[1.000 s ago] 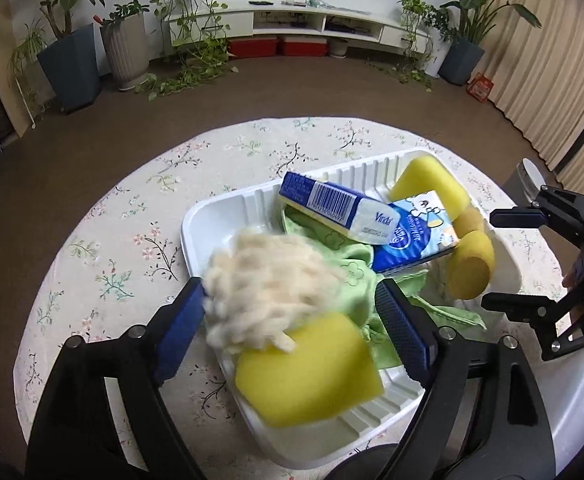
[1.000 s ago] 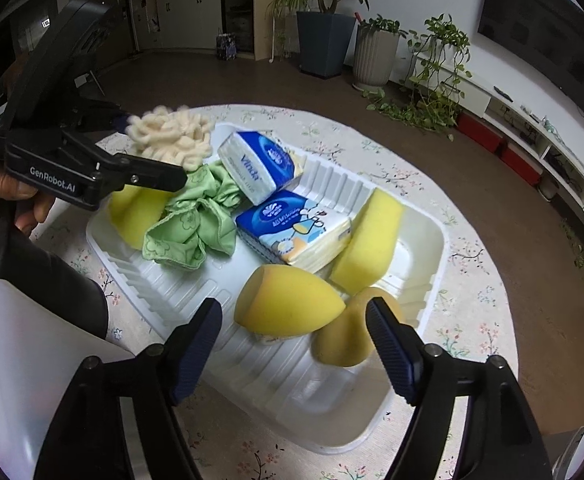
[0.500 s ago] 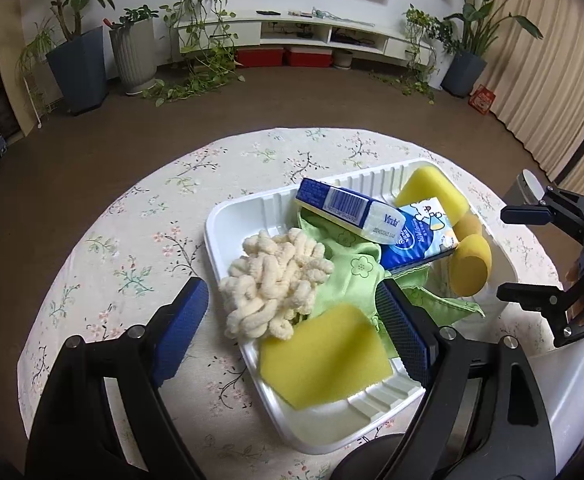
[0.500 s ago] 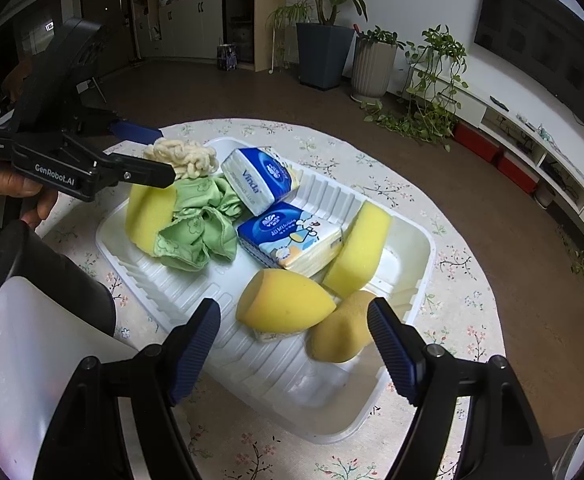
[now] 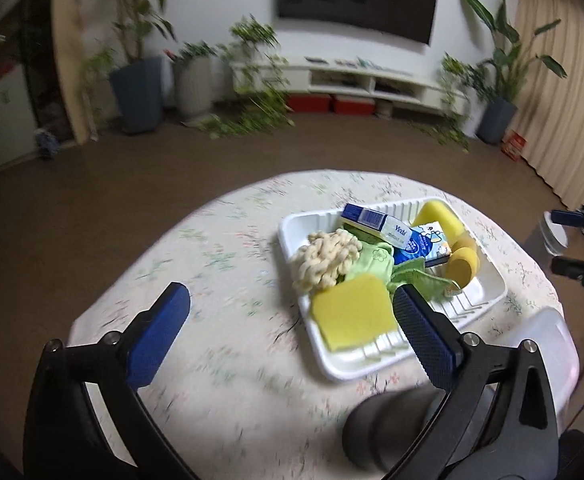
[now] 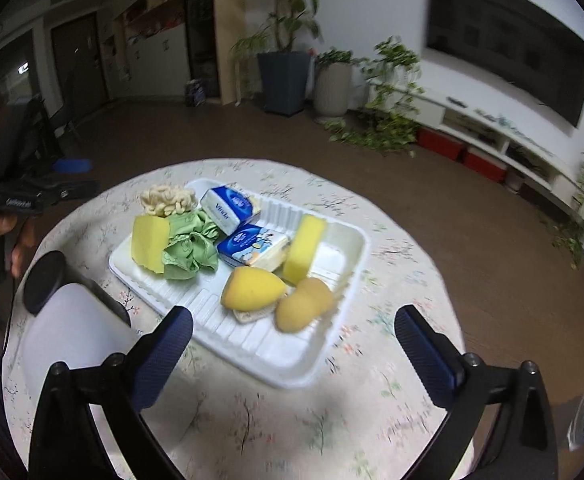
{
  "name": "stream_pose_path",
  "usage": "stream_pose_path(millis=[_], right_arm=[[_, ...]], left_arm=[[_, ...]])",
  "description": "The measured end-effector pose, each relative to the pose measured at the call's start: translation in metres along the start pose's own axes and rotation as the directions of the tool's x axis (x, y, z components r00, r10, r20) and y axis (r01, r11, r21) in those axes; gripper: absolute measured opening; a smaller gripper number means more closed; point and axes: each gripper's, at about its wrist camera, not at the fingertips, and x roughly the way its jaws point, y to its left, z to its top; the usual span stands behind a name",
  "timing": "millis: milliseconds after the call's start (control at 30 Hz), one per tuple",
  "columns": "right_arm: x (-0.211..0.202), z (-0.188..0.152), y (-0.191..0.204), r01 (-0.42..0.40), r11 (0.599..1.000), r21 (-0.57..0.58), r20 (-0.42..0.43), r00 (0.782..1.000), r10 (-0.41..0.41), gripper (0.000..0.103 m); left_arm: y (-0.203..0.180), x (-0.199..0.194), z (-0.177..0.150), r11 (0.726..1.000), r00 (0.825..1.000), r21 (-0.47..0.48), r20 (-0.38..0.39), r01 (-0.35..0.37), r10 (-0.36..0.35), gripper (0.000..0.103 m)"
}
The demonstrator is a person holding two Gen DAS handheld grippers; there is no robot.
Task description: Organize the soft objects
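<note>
A white ribbed tray on the floral round table holds a cream chenille mitt, a green cloth, yellow sponges, two blue tissue packs and yellow egg-shaped puffs. My left gripper is open and empty, raised above the table left of the tray. My right gripper is open and empty, raised above the tray's near edge.
A white plastic box with a dark round lid part sits on the table beside the tray. Potted plants and a low TV shelf stand across the brown floor.
The left gripper let go of the cream mitt, which now lies in the tray's corner. Both grippers have pulled back and up from the tray.
</note>
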Motion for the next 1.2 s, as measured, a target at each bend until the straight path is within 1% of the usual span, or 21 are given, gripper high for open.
stream_pose_path(millis=[100, 133, 167, 233, 300, 400, 500, 567, 667, 767, 900, 1100, 1200], right_arm=[[-0.029, -0.013, 0.002, 0.049, 0.998, 0.041, 0.04, 0.998, -0.051, 0.103], [-0.041, -0.02, 0.005, 0.077, 0.995, 0.062, 0.055, 0.995, -0.081, 0.103], [-0.049, -0.024, 0.008, 0.085, 0.993, 0.078, 0.066, 0.994, -0.09, 0.103], [-0.071, -0.041, 0.018, 0.086, 0.987, 0.132, 0.1, 0.99, -0.1, 0.103], [-0.083, -0.056, 0.029, 0.084, 0.982, 0.169, 0.115, 0.988, -0.105, 0.103], [-0.1, -0.086, 0.055, 0.076, 0.973, 0.216, 0.136, 0.985, -0.107, 0.103], [-0.111, -0.113, 0.079, 0.056, 0.962, 0.266, 0.142, 0.985, -0.097, 0.103], [-0.116, -0.127, 0.093, 0.058, 0.953, 0.297, 0.143, 0.984, -0.105, 0.103], [-0.123, -0.142, 0.117, 0.091, 0.942, 0.322, 0.139, 0.98, -0.142, 0.103], [-0.13, -0.151, 0.134, 0.108, 0.936, 0.334, 0.143, 0.976, -0.164, 0.103], [-0.14, -0.157, 0.153, 0.141, 0.931, 0.336, 0.151, 0.968, -0.201, 0.103], [-0.152, -0.166, 0.179, 0.181, 0.927, 0.329, 0.173, 0.953, -0.247, 0.103], [-0.156, -0.169, 0.192, 0.2, 0.926, 0.321, 0.176, 0.948, -0.265, 0.103]], left_arm=[[-0.009, -0.042, -0.02, 0.998, 0.995, 0.009, 0.077, -0.057, 0.057, 0.103], [-0.012, -0.053, -0.027, 0.998, 0.993, 0.008, 0.097, -0.063, 0.062, 0.103], [-0.017, -0.068, -0.036, 0.998, 0.991, 0.003, 0.119, -0.066, 0.065, 0.103], [-0.026, -0.088, -0.049, 0.997, 0.986, 0.001, 0.149, -0.081, 0.08, 0.103], [-0.037, -0.11, -0.063, 0.994, 0.977, 0.001, 0.185, -0.109, 0.107, 0.103], [-0.05, -0.132, -0.082, 0.995, 0.973, -0.005, 0.209, -0.096, 0.094, 0.103], [-0.06, -0.149, -0.1, 0.995, 0.972, -0.025, 0.21, -0.101, 0.104, 0.103], [-0.065, -0.158, -0.11, 0.994, 0.971, -0.037, 0.211, -0.107, 0.113, 0.103], [-0.071, -0.167, -0.124, 0.988, 0.969, -0.061, 0.195, -0.14, 0.149, 0.103], [-0.075, -0.171, -0.133, 0.984, 0.973, -0.089, 0.162, -0.154, 0.167, 0.103], [-0.078, -0.174, -0.144, 0.983, 0.981, -0.118, 0.12, -0.139, 0.153, 0.103], [-0.092, -0.184, -0.161, 0.986, 0.982, -0.096, 0.122, -0.133, 0.144, 0.103], [-0.098, -0.187, -0.168, 0.984, 0.979, -0.089, 0.119, -0.153, 0.163, 0.103]])
